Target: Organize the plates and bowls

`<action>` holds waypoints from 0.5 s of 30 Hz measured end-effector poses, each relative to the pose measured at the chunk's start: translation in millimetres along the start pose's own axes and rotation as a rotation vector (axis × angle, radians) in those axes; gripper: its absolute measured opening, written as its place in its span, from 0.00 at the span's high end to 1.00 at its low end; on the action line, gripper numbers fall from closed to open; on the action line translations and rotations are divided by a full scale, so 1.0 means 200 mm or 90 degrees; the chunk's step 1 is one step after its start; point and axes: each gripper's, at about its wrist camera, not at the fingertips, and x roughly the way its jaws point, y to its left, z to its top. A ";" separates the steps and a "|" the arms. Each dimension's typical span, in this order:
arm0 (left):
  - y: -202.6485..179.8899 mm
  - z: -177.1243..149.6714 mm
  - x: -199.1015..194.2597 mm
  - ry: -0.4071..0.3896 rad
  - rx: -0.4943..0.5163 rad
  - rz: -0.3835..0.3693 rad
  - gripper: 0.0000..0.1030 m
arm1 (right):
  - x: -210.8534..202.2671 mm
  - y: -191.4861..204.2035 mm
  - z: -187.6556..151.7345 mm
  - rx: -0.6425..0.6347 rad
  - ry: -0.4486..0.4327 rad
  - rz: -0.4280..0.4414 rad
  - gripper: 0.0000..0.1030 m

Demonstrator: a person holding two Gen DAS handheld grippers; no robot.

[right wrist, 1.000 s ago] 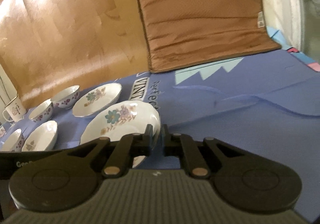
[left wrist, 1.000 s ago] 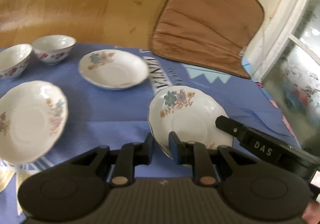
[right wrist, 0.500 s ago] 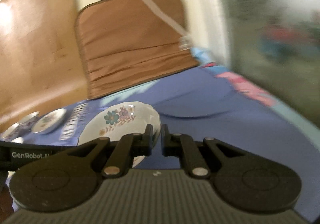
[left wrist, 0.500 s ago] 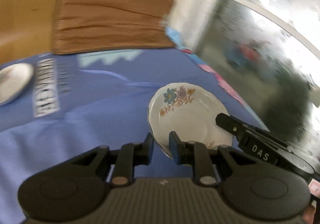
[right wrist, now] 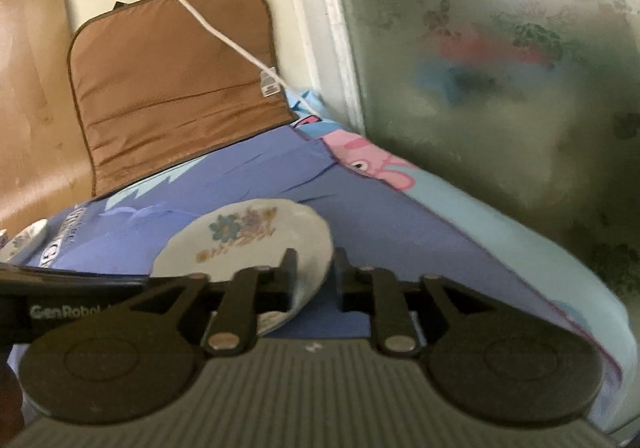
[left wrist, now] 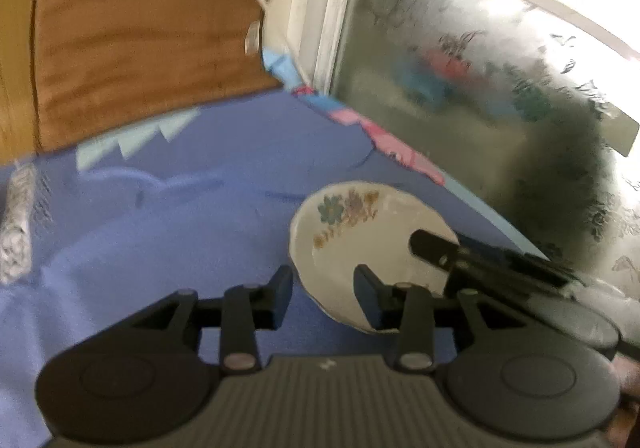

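A: How will the plate (left wrist: 362, 244) handle?

B: I judge it a glazed ceramic saucer: stiff, light for two grippers, slick on the glaze and quick to chip at its scalloped rim. The rim is the place to take hold, on opposite sides, which is where both grippers stand.

A: Are they holding it?

B: Not that I can see. The left gripper (left wrist: 324, 294) has its fingers (left wrist: 366, 294) parted to a middling gap, having just been opening; the plate's near rim sits between them, close against the right-hand finger and clear of the other. The right gripper (right wrist: 316, 280) has also just been opening, to a narrower gap, with the plate's edge beside its left finger (right wrist: 290, 276).

A: Where is the plate?

B: On the blue cloth (left wrist: 192, 216) over the worktop, near the edge that runs along the frosted glass door (left wrist: 500, 96), well away from the brown cushion (right wrist: 176, 88).

A: Which way does it point?

B: It is round, so it has no long axis. Its face is up, seemingly tilted, with the flower sprig (right wrist: 240, 234) on the far side. I cannot tell whether it lies fully flat.
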 end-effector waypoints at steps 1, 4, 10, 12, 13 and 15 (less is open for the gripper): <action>0.01 -0.01 -0.05 -0.016 0.011 0.007 0.65 | -0.03 0.00 0.00 0.008 -0.023 -0.005 0.72; 0.06 -0.03 -0.15 -0.036 0.019 0.036 0.60 | -0.13 0.03 0.03 0.007 -0.094 -0.011 0.72; 0.28 -0.17 -0.29 -0.023 -0.011 0.157 0.58 | -0.17 0.26 0.01 -0.029 -0.086 0.085 0.72; 0.38 -0.22 -0.36 -0.023 -0.035 0.187 0.57 | -0.14 0.36 -0.02 -0.042 -0.054 0.127 0.72; 0.43 -0.25 -0.39 -0.025 -0.047 0.205 0.55 | -0.13 0.42 -0.04 -0.050 -0.036 0.147 0.72; 0.51 -0.30 -0.46 -0.032 -0.065 0.233 0.53 | -0.11 0.53 -0.07 -0.067 -0.005 0.184 0.72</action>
